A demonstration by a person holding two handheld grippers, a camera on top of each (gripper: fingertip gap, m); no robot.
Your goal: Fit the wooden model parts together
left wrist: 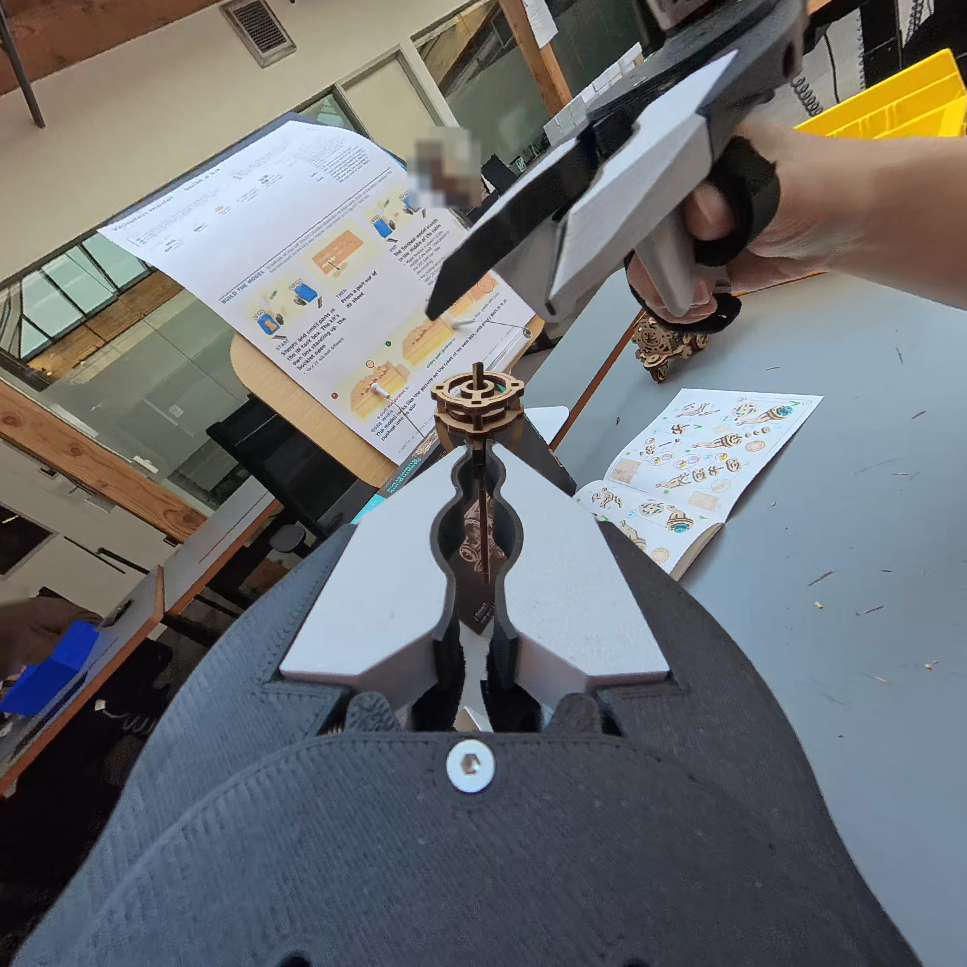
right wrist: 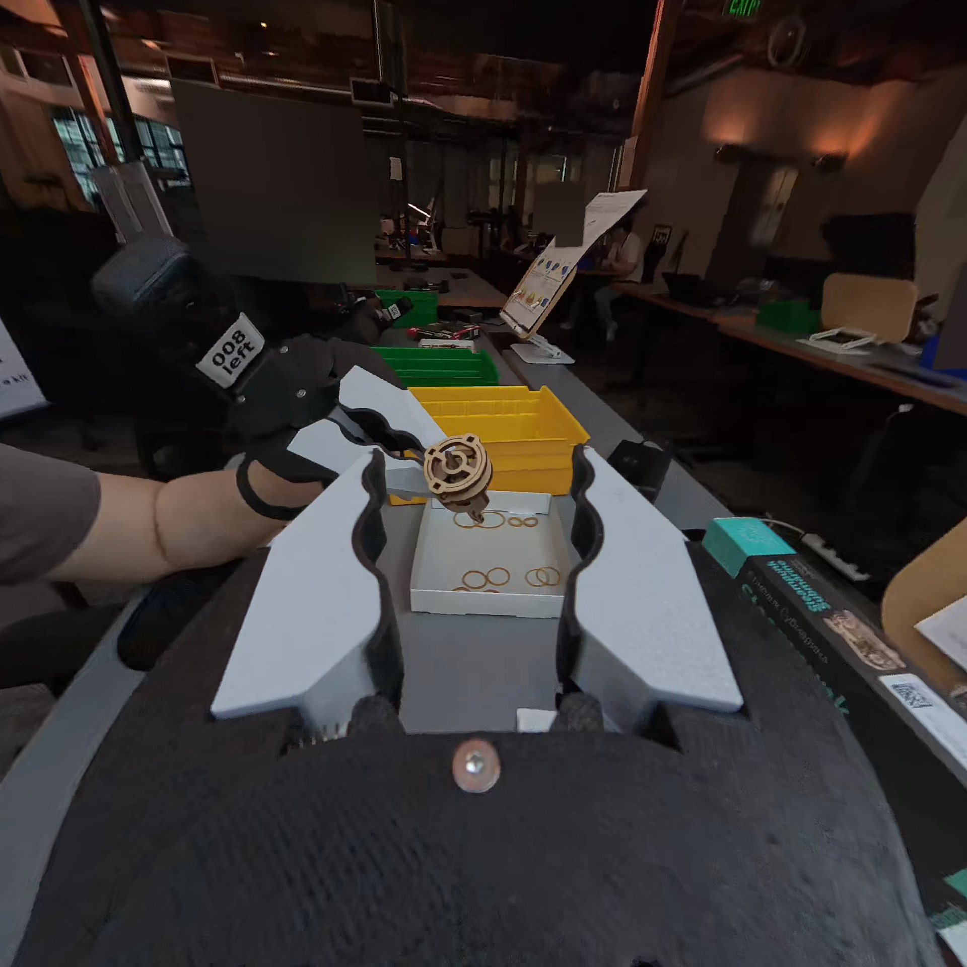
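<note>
Right up close, the left gripper (left wrist: 479,450) has its pale grey fingers (left wrist: 544,528), lined with wavy black rubber, pinched narrow on the thin dark stem of the hub (left wrist: 477,400), a stack of laser-cut plywood rings with notched rims and a peg poking out of the centre. It's held aloft at twelve o'clock off the left fingers, clear of the grey surface (left wrist: 837,628). Over at one o'clock the right gripper (left wrist: 502,261) hovers just beyond it, fingers spread wide and carrying nothing. So the hub itself looks assembled, yet it's not joined to anything bigger. A finished-looking chunk of model (left wrist: 667,345) sits at two o'clock, well apart, beside the open booklet (left wrist: 701,471) with its glossy pages. From the right side, a shallow white tray (right wrist: 486,602) below the hub holds thin tan rings (right wrist: 486,578), loose and unused; my guess is plenty remains. Wood splinters speckle the surface.
</note>
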